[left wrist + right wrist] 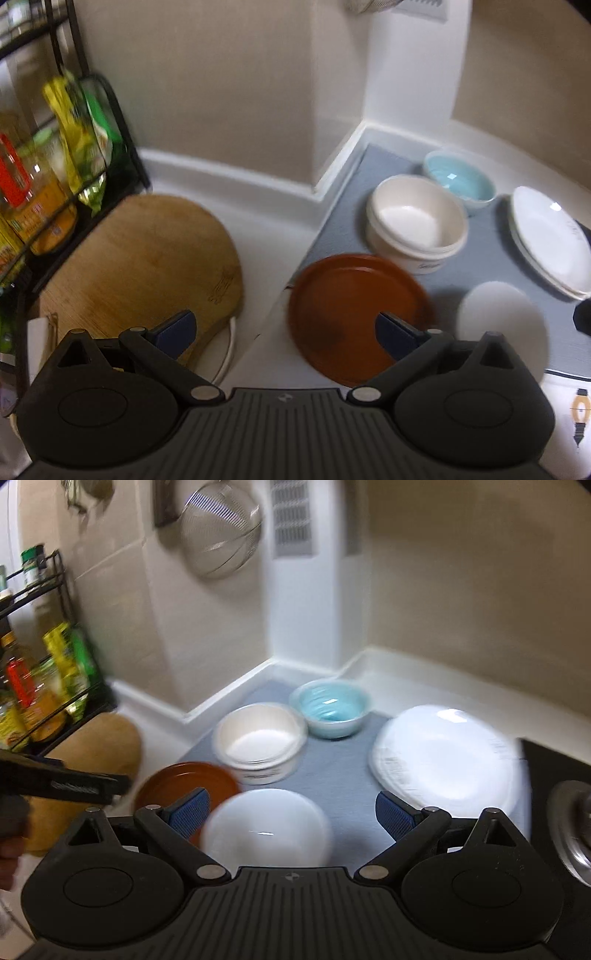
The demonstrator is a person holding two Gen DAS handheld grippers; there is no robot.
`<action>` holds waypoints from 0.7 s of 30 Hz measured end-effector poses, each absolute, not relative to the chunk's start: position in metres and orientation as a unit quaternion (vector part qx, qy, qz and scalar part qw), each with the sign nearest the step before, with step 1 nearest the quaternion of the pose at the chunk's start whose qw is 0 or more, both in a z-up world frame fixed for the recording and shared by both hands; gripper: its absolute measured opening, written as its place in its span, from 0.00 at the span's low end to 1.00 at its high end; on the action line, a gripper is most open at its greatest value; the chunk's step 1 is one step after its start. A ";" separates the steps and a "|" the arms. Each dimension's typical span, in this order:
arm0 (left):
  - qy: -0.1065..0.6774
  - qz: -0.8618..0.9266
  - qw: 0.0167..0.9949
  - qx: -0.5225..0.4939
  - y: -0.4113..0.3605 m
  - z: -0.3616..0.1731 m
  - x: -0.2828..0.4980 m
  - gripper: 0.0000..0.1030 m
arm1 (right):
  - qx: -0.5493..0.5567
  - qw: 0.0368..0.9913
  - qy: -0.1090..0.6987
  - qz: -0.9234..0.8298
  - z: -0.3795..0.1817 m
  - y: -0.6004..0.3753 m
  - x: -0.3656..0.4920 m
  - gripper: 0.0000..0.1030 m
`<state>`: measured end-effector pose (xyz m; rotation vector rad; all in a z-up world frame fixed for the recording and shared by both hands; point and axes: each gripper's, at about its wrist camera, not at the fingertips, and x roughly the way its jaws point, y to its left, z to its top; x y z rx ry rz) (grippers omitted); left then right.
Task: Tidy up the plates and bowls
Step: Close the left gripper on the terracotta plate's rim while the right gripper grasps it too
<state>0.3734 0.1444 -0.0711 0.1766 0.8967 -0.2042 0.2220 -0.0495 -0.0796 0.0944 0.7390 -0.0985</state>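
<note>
The left gripper (286, 332) hangs over the counter with its jaws spread wide and nothing between them; the right gripper (291, 812) is just as wide open and also empty, above a white bowl (266, 830) at the near edge of a grey mat (332, 768). On that mat, a brown plate (354, 314) lies at the left edge, partly overhanging onto the white counter (258, 240). Behind it stands a cream bowl (417, 229), and just beyond that a light blue bowl (458, 181) near the wall corner. A stack of white plates (443, 757) sits on the right side of the mat. A wooden cutting board (140, 266) lies to the left of the mat, beside a black rack (74, 147) of bottles and packets. A metal strainer (221, 535) hangs on the wall. Both views are blurred.
</note>
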 end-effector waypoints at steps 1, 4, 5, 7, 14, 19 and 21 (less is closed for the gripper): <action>0.441 -0.098 0.888 0.084 0.146 -0.076 0.379 1.00 | 0.053 0.925 0.375 -0.036 -0.080 -0.047 0.234 0.94; 0.464 -0.100 0.877 0.077 0.150 -0.089 0.396 1.00 | 0.070 0.906 0.418 -0.007 -0.082 -0.041 0.274 0.94; 0.472 -0.103 0.873 0.074 0.150 -0.093 0.401 1.00 | 0.072 0.900 0.430 0.000 -0.083 -0.039 0.286 0.94; 0.487 -0.107 0.864 0.066 0.153 -0.099 0.411 1.00 | 0.070 0.890 0.451 0.011 -0.088 -0.036 0.311 0.94; 0.559 -0.101 0.822 0.049 0.154 -0.127 0.440 1.00 | 0.033 0.833 0.552 0.000 -0.127 -0.029 0.384 0.94; 0.576 -0.099 0.810 0.051 0.154 -0.138 0.450 1.00 | 0.037 0.793 0.609 0.015 -0.155 -0.023 0.411 0.94; 0.580 -0.098 0.807 0.053 0.153 -0.142 0.452 1.00 | 0.042 0.780 0.624 0.023 -0.165 -0.021 0.417 0.94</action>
